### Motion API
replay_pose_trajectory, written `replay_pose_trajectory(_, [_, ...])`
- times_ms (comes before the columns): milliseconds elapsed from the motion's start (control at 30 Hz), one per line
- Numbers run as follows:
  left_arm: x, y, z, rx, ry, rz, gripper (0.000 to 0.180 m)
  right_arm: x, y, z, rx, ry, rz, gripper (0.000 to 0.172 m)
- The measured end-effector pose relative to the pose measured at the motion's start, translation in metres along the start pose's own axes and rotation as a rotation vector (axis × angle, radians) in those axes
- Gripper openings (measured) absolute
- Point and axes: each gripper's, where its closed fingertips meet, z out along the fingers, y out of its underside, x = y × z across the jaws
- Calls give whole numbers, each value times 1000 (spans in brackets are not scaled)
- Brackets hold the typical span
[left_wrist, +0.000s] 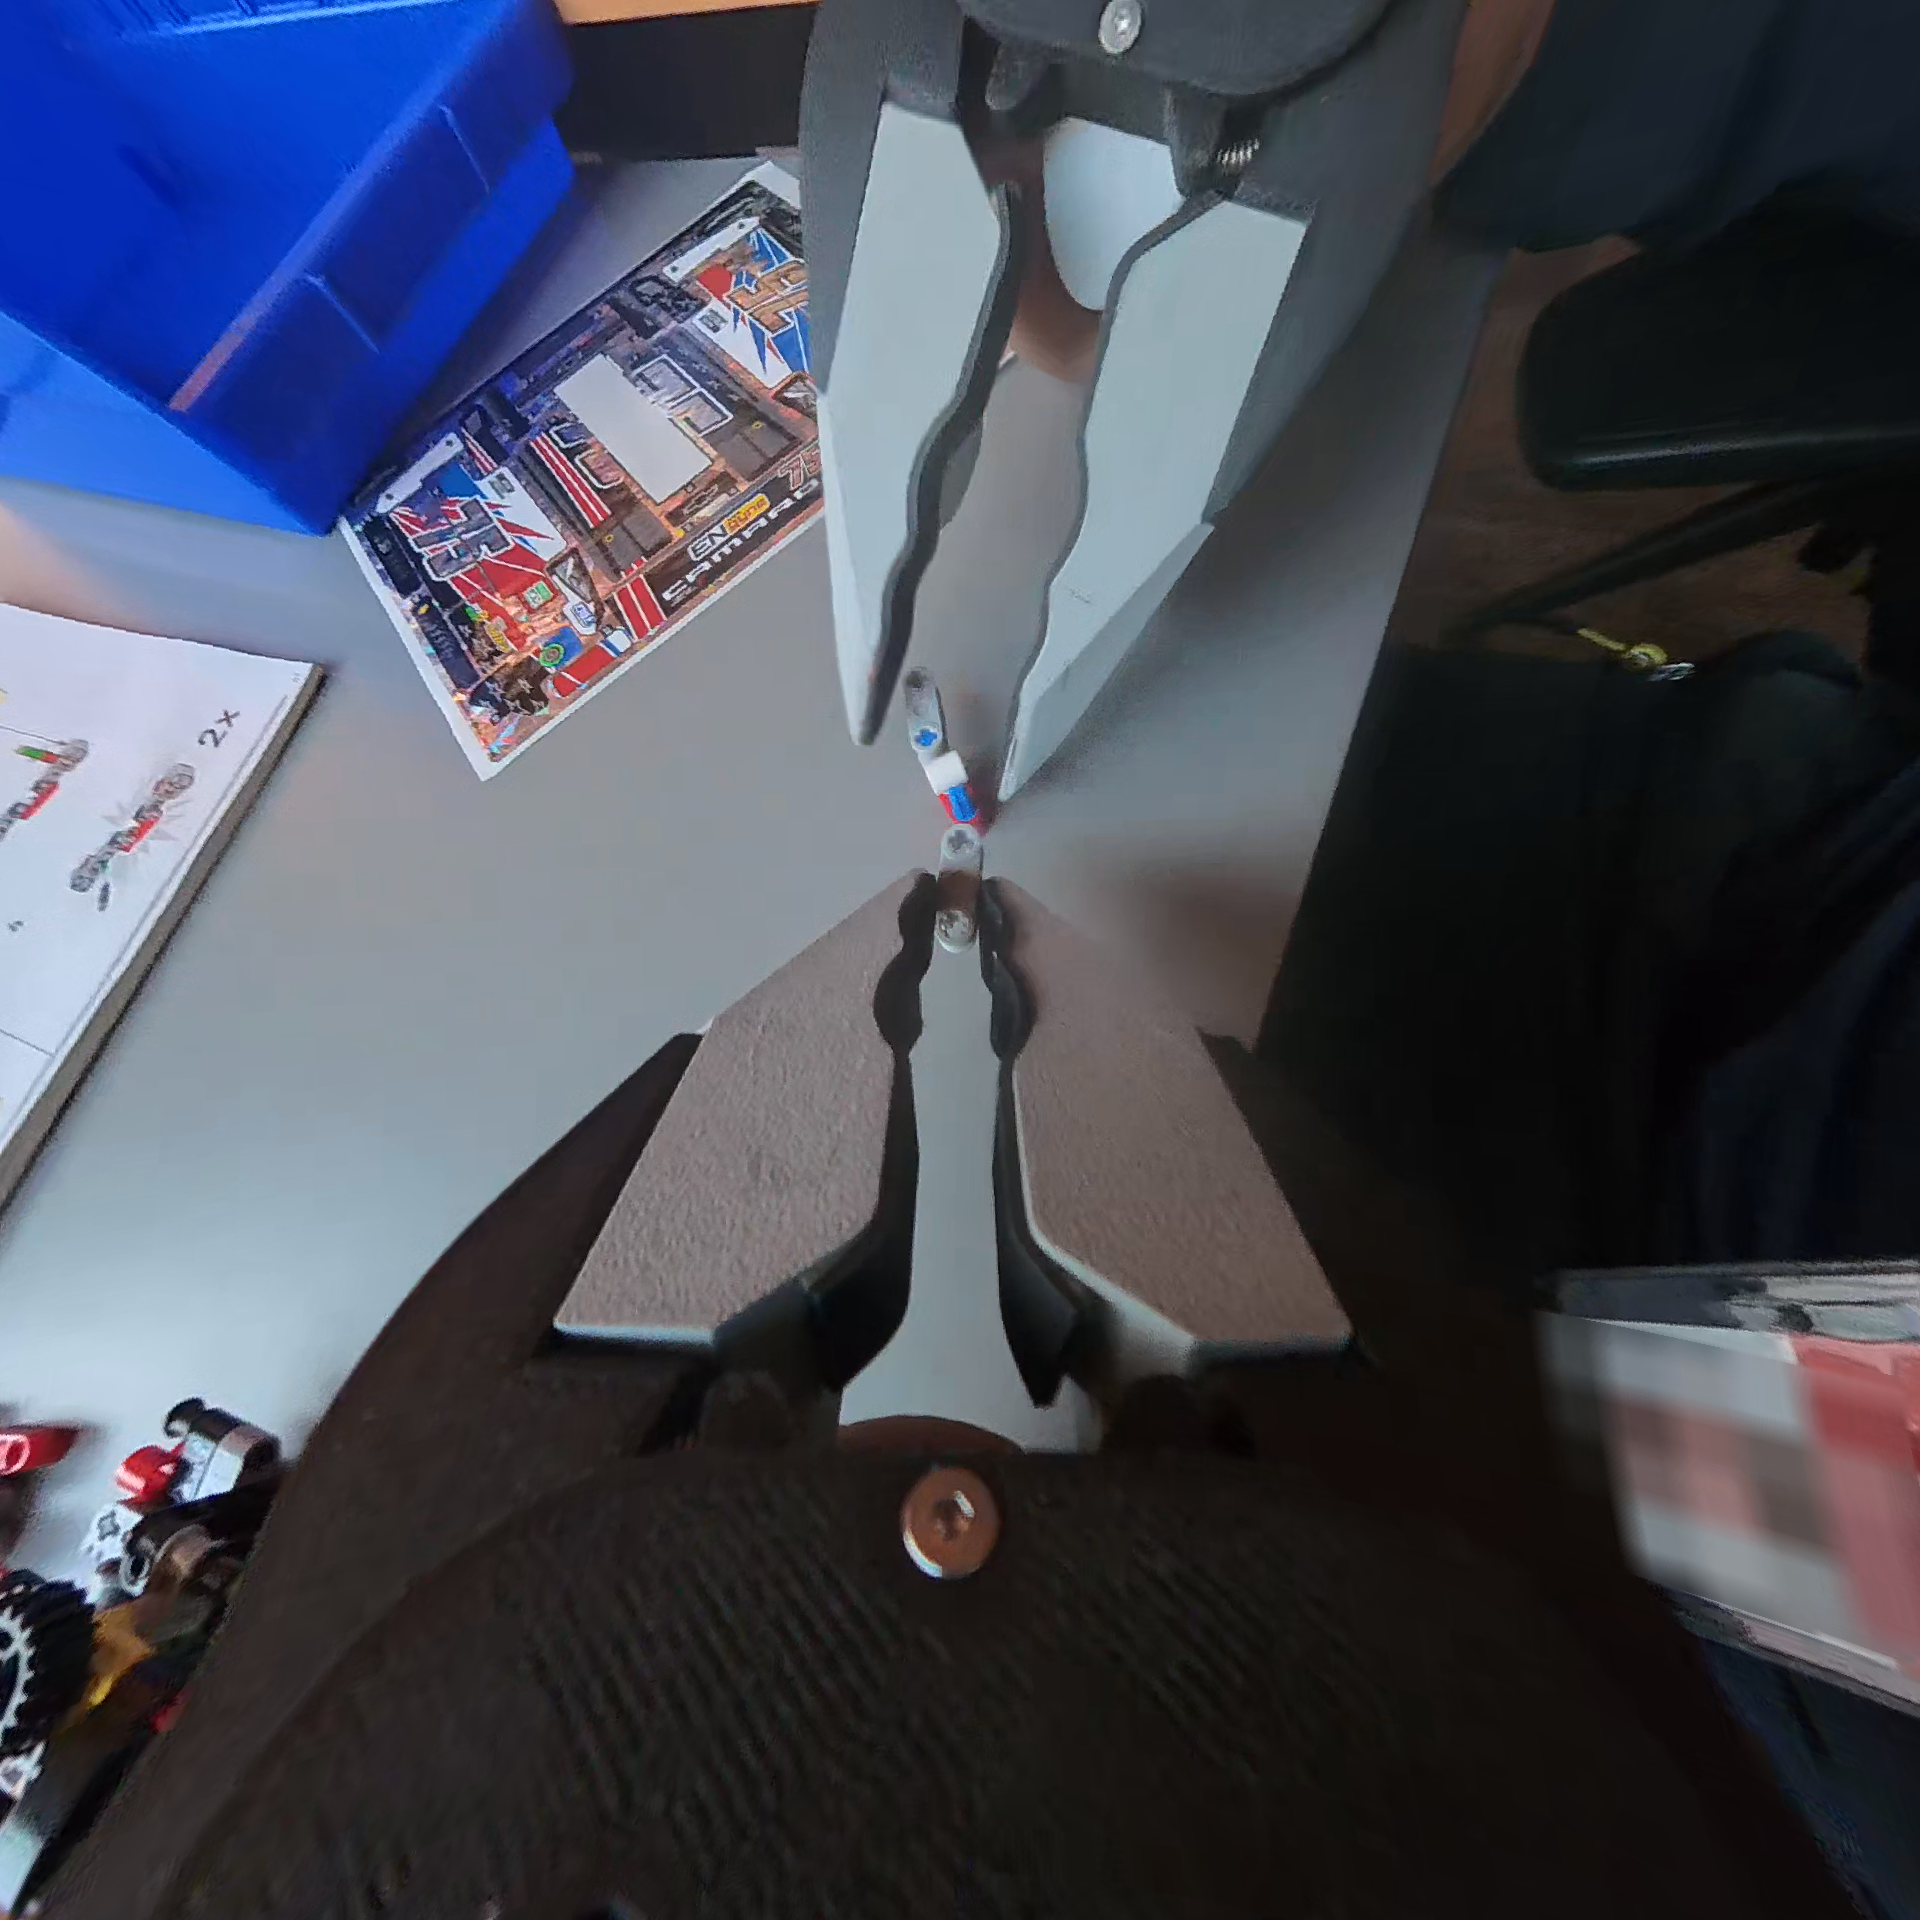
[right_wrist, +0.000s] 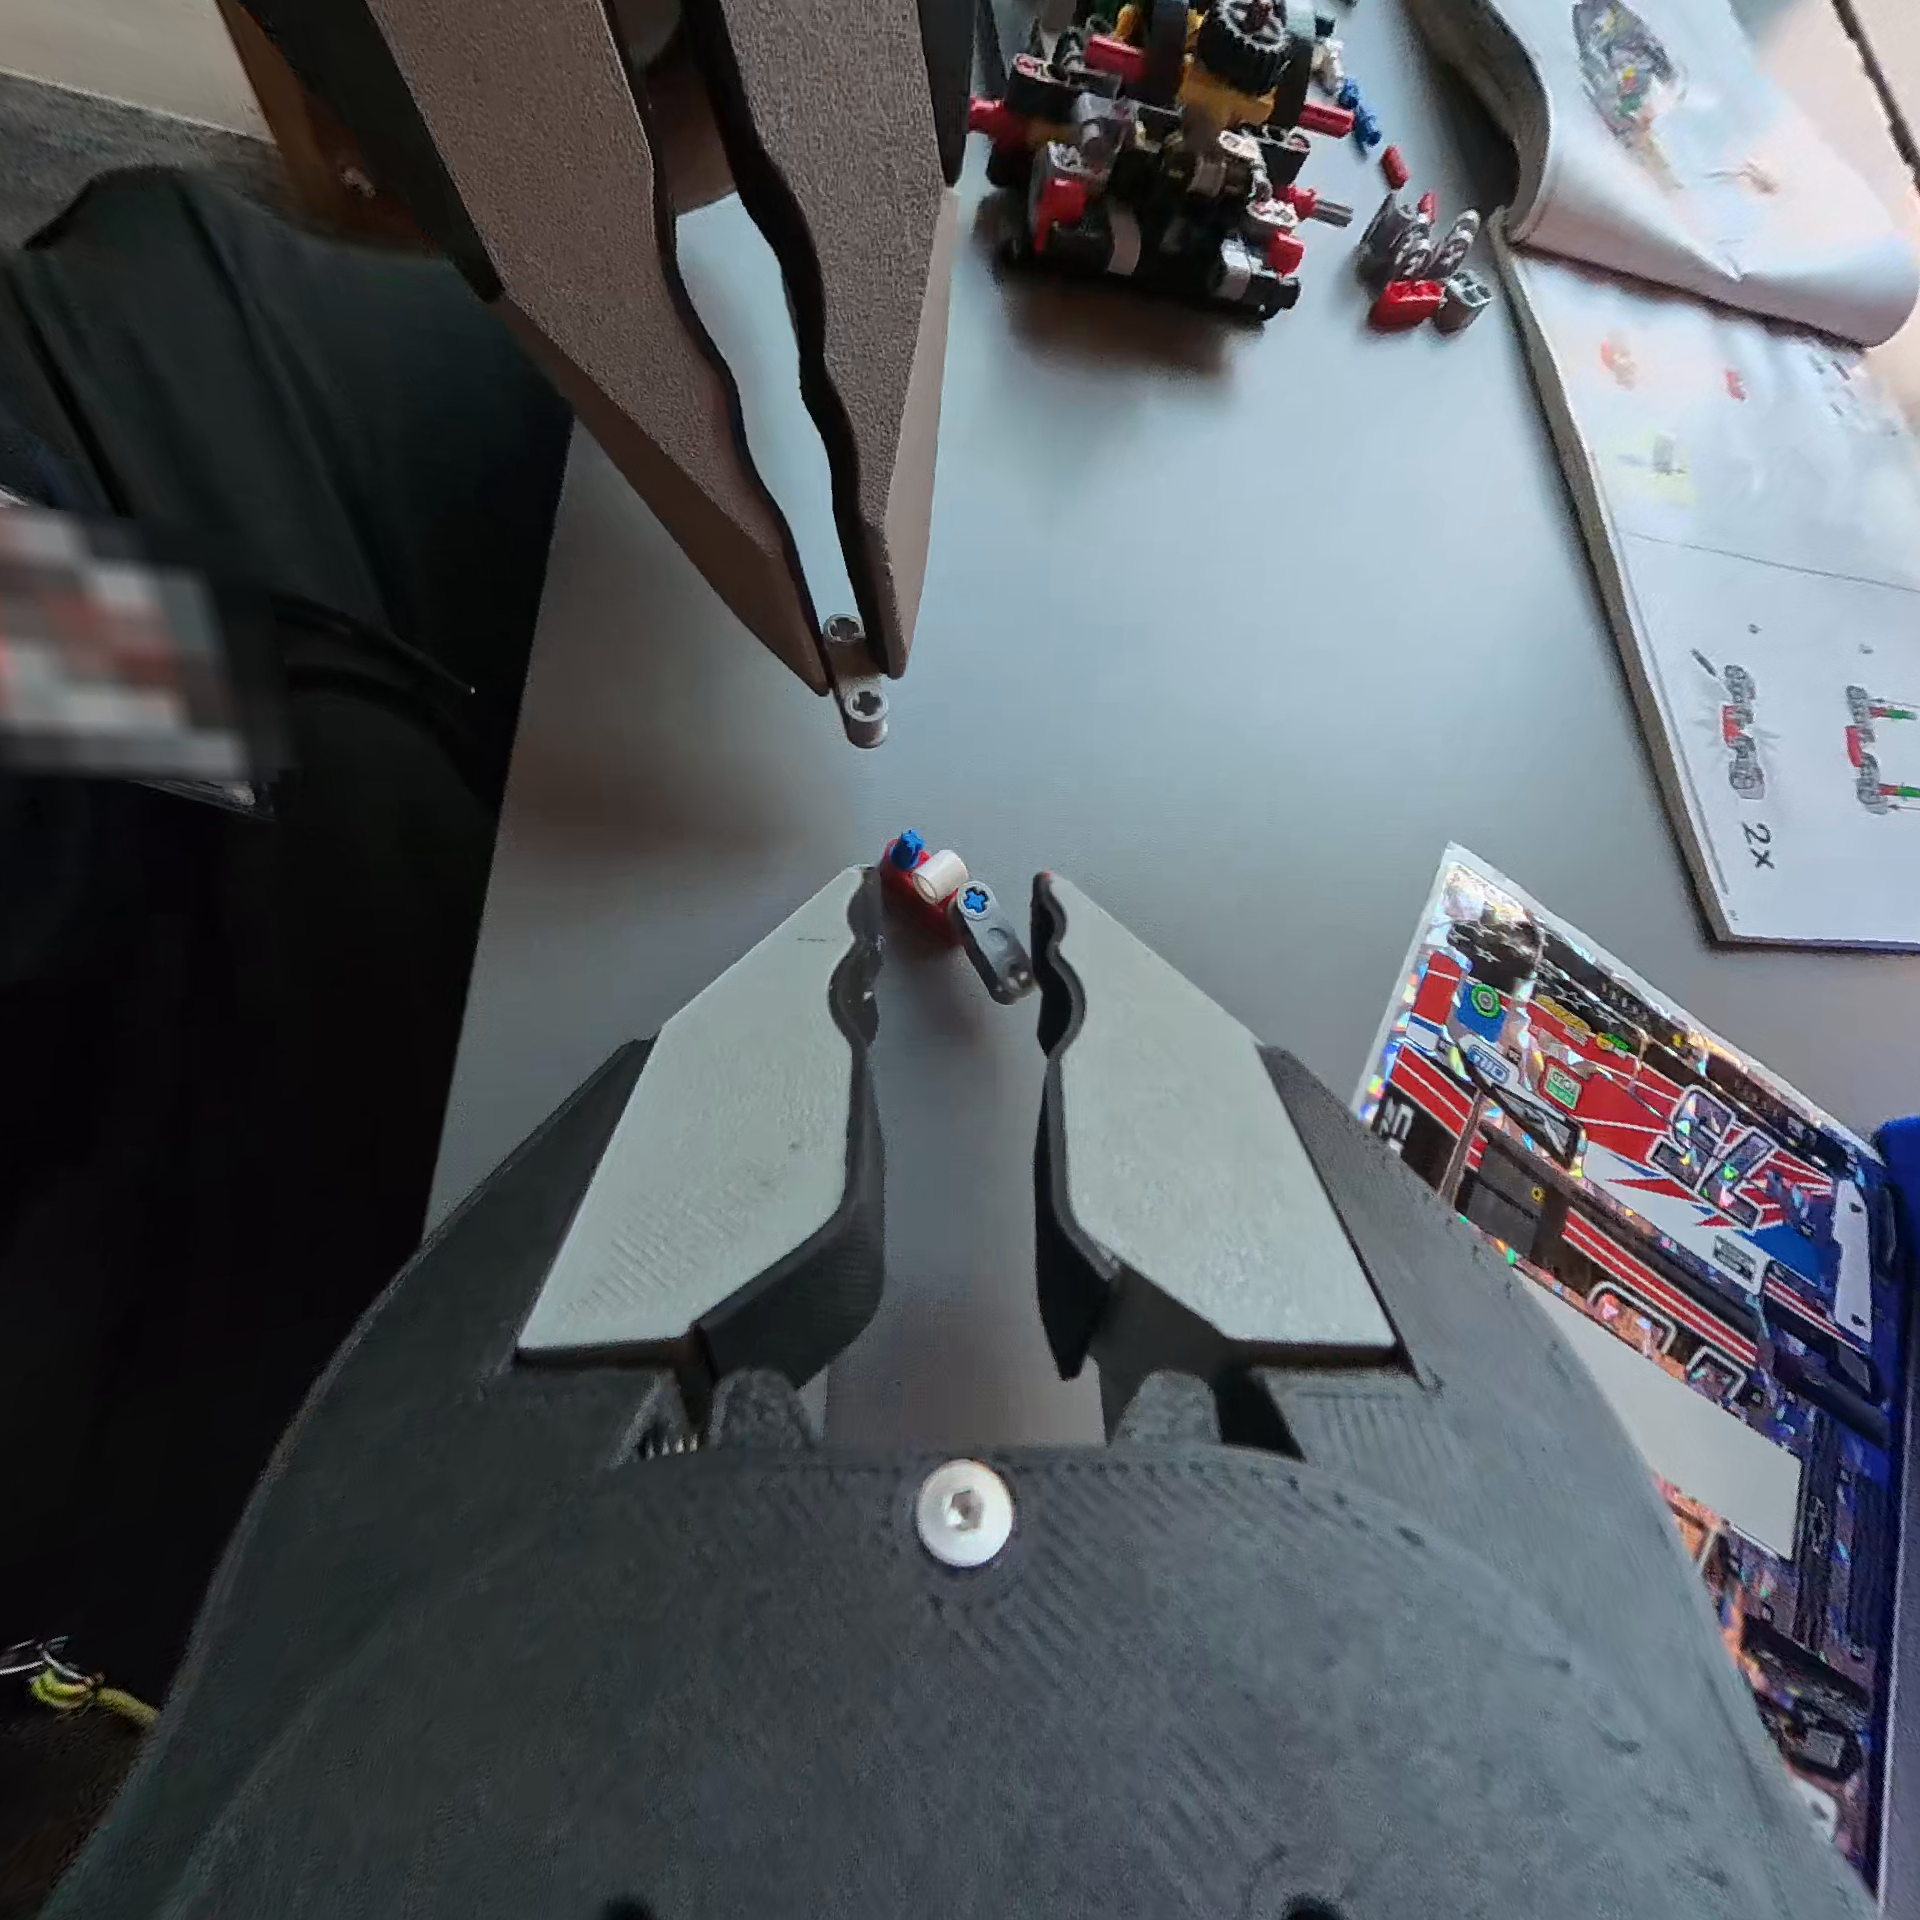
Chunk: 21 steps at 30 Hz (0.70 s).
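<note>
Grey two-hole plastic link (left_wrist: 957, 896), short and flat with rounded ends, is pinched between the fingertips of the left gripper (left_wrist: 954, 914); both black wavy pads press on its lower half, jaws nearly closed. One end, with a cross-shaped hole, pokes out beyond the tips. Long axis runs along the fingers, pointing toward the other gripper.

Right gripper (right_wrist: 951, 930) faces it from the opposite side, jaws parted, gripping nothing. Between its fingertips, resting on the desk (right_wrist: 1195, 582), sits a small assembly (right_wrist: 935, 899): red plastic block, blue cross-section axle standing up through it, short white tube, and a second grey link hanging off a blue axle end. That link leans toward the right-hand pad; contact cannot be told. The left-hand tip sits just beside the red block.

Held link hovers above the desk, near the assembly but apart from it, on the side away from the right gripper's body. Left gripper is the nearer to the blue axle tip.

Surfaces: desk smooth matte grey; gripper fingers flat grey plates with rough printed texture, black ridged bodies.

Around: shiny holographic sticker sheet (right_wrist: 1621, 1143), open instruction booklet (right_wrist: 1745, 540), black-and-red brick-built model (right_wrist: 1143, 156), blue plastic bin (left_wrist: 229, 229).
</note>
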Motion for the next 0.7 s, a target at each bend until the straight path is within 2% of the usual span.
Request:
replay_pose_trajectory(100, [2,-1,1,4,11,0,5,-4,2,2,-17,-33,-3,6])
replay_pose_trajectory(367, [-10,3,-2,1,12,3,5,-5,6,6,-82,47,12,6])
replay_pose_trajectory(467, [-12,4,-3,3,52,-13,5,-4,3,8,-78,28,48,18])
replay_pose_trajectory(700, [-13,13,0,-15,84,-14,5,-2,0,13,-80,10,21,10])
